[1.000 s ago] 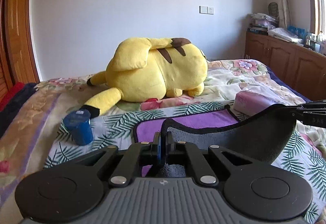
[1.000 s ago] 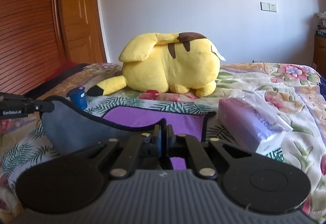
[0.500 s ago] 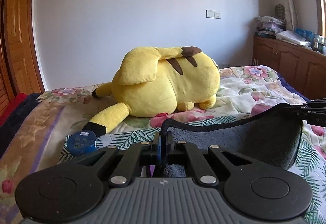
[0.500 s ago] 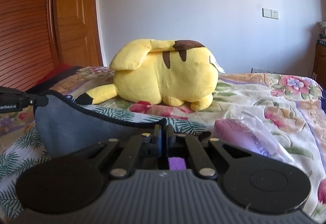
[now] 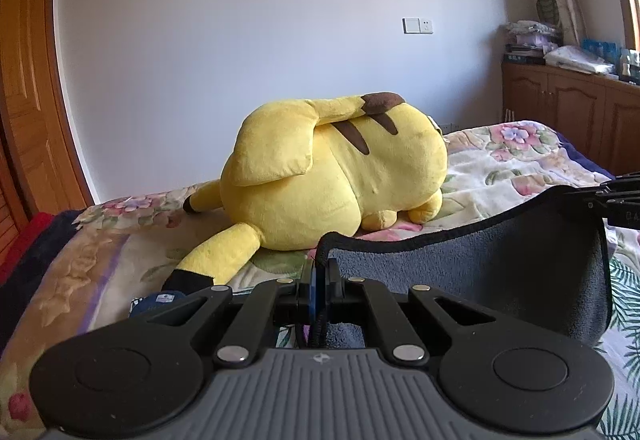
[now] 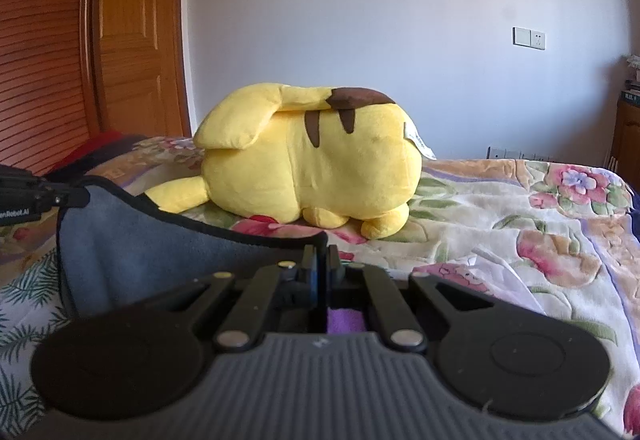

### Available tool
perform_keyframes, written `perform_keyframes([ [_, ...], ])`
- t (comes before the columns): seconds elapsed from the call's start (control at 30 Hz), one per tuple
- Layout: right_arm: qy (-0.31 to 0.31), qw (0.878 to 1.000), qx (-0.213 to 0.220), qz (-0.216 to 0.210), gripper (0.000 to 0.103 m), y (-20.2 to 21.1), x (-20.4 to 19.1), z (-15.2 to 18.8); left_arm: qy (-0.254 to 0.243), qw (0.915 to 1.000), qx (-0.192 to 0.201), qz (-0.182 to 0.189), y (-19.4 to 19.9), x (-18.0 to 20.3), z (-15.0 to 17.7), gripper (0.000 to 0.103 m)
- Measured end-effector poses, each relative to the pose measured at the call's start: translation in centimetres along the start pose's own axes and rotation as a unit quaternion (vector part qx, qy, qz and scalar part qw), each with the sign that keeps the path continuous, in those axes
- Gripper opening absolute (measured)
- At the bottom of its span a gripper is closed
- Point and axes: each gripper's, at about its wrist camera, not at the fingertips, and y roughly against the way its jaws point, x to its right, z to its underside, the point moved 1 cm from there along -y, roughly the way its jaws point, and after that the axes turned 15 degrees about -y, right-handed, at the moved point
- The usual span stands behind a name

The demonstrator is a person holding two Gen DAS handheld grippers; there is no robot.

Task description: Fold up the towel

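Left-wrist view showed the left claw [image 5: 319, 272] pinched shut on one corner of the grey terry towel with black piping [image 5: 480, 272], while the right claw [image 6: 319, 264] clamped the neighbouring corner. The held edge ran crosswise between them, sagging, raised above the floral bed [image 6: 500, 200]. Its free length hung below toward the person, so the fold likely goes forward, toward the yellow plush toy [image 5: 336, 176].

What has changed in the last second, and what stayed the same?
Both tongs, left and right, lifted and carried the towel forward toward the yellow plush toy. The towel's purple side, open on the bed before, is now almost hidden; the blue bottle and the pink tissue pack sank nearly out of view. Unchanged: both tongs remain shut on the towel's edge, and the toy lies in place.
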Motion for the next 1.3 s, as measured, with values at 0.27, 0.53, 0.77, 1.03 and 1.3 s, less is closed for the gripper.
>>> perform_keyframes([
  [0.27, 0.001, 1.0, 0.01, 0.011, 0.004, -1.9, 0.8, -0.2, 0.018, 0.9998, -0.002, -0.011, -2.5, -0.6, 0.4, 0.004],
  [0.53, -0.001, 1.0, 0.007, 0.023, 0.004, -4.0, 1.6, 0.0, 0.017, 0.9997, -0.008, -0.017, -5.2, -0.4, 0.8, 0.004],
  [0.77, 0.009, 0.999, -0.017, 0.032, 0.004, -6.7, 2.1, 1.3, 0.023, 0.999, -0.034, -0.018, -8.3, -0.3, 2.6, 0.004],
  [1.03, 0.01, 0.997, -0.058, 0.043, 0.004, -8.8, 2.7, 3.1, 0.003, 0.9974, -0.069, -0.019, -10.8, 1.2, 4.4, 0.006],
  [1.3, 0.022, 0.995, -0.077, 0.056, 0.021, -9.2, 2.7, 3.9, 0.012, 0.9963, -0.083, -0.021, -10.8, 1.4, 5.0, 0.06],
])
